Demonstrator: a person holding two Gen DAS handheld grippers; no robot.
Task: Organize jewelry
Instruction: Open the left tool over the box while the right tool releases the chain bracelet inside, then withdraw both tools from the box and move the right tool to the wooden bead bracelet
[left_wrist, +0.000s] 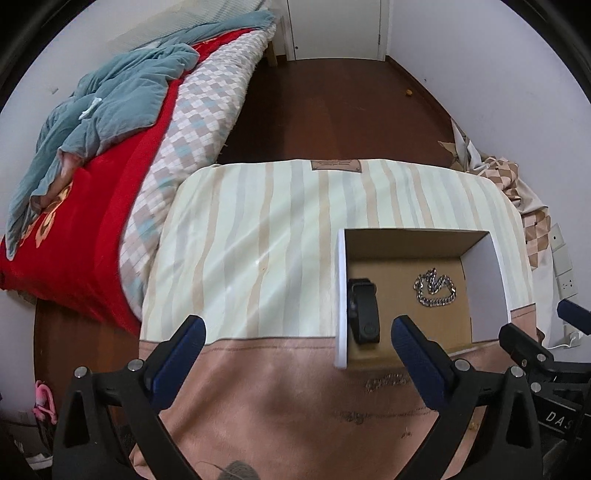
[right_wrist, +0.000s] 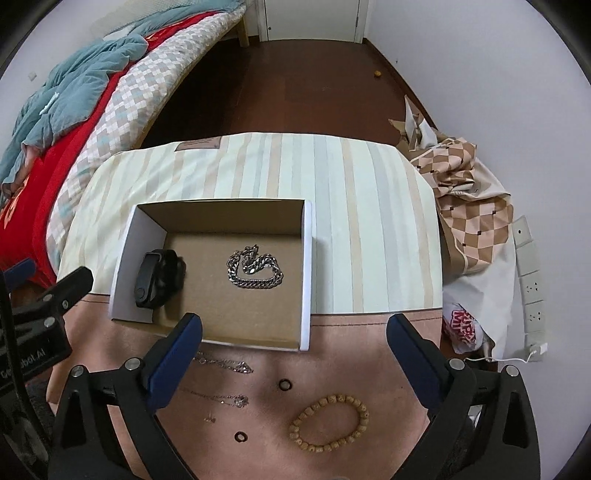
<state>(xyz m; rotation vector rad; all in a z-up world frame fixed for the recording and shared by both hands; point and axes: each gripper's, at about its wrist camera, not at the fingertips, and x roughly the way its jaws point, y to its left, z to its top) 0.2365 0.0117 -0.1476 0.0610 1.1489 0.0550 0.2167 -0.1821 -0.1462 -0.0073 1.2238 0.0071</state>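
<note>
An open cardboard box (right_wrist: 306, 273) (left_wrist: 341, 295) sits on a cloth-covered table. Inside lie a black wristband (right_wrist: 157, 275) (left_wrist: 364, 312) at the left and a silver chain bracelet (right_wrist: 253, 269) (left_wrist: 436, 286). In front of the box, on the pink cloth, lie two thin silver necklaces (right_wrist: 225, 365) (right_wrist: 225, 398), two small dark rings (right_wrist: 285, 384) (right_wrist: 241, 436) and a wooden bead bracelet (right_wrist: 328, 422). My right gripper (right_wrist: 293, 332) is open and empty above these. My left gripper (left_wrist: 297, 336) is open and empty, left of the box's front corner.
The table cloth (right_wrist: 351, 229) is striped at the back and pink in front. A bed (left_wrist: 110, 184) with a red blanket stands to the left. Checkered fabric and a bag (right_wrist: 469, 206) lie right of the table, by wall sockets (right_wrist: 532, 288).
</note>
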